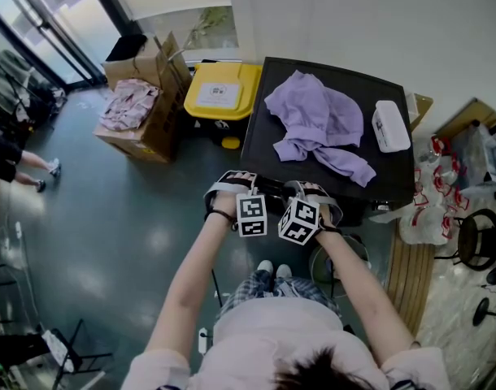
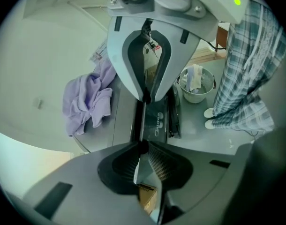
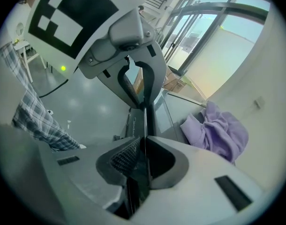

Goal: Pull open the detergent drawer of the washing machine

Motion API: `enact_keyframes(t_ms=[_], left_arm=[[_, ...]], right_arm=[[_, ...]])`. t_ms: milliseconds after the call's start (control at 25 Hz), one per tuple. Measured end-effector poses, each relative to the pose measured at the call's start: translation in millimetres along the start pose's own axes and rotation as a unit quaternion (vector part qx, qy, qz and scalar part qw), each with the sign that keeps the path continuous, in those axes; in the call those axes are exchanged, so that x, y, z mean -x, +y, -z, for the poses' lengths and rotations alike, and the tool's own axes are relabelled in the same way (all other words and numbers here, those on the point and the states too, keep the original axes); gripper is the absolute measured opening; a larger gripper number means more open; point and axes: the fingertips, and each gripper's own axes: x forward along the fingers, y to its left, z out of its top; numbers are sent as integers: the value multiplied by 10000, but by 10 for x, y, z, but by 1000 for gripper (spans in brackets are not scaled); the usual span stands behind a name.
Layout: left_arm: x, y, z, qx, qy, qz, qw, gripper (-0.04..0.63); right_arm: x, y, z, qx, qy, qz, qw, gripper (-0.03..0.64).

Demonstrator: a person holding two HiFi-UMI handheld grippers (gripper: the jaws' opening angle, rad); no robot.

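**Together, the left tool (image 1: 236,179) and the right tool (image 1: 306,190) are pinching the detergent drawer (image 2: 141,125) at the front edge of the washing machine (image 1: 264,157)**

Only the two gripper views are showing the grip itself. The left gripper view is showing its own ribbed pads (image 2: 157,165) drawn narrow onto a thin strip. This strip is running along the washing machine's upper front edge, beside a dark printed panel (image 2: 159,118), and is seemingly the drawer's front lip. The right tool is biting the same strip from the opposite end. The right gripper view is showing the same hold from the other side, its jaws likewise pressed close on the strip. No view is telling how far the drawer is standing out. The head view is hiding the strip under the tools and their marker cubes (image 1: 252,215), yet it alone is showing the whole top.

Counting: two tools and two cubes. One purple garment (image 1: 321,124) and one white box (image 1: 390,126) are lying on the washing machine. One yellow bin (image 1: 224,92) is sitting just left of it. Two cardboard boxes (image 1: 150,71) are standing farther left, one holding pinkish cloth (image 1: 128,104).

One white basket (image 2: 195,86) is standing on the floor before the washing machine, near the person's two pale shoes (image 1: 274,270). It is half covered by the right arm in the head view. Plastic bags (image 1: 431,210) are crowding the floor to the right, and another person's legs (image 1: 28,169) are showing well to the left.
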Motion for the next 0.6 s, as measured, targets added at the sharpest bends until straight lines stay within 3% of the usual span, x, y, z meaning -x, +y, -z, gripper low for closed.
enact_keyframes(t_ms=[200, 600], left_arm=[[21, -14, 2, -149, 25, 176, 9997, 72], [149, -192, 9, -103, -109, 291, 9995, 71]], right_arm=[[21, 11, -24, -61, -99, -132, 9998, 61], [124, 197, -57, -278, -200, -414, 9986, 57]])
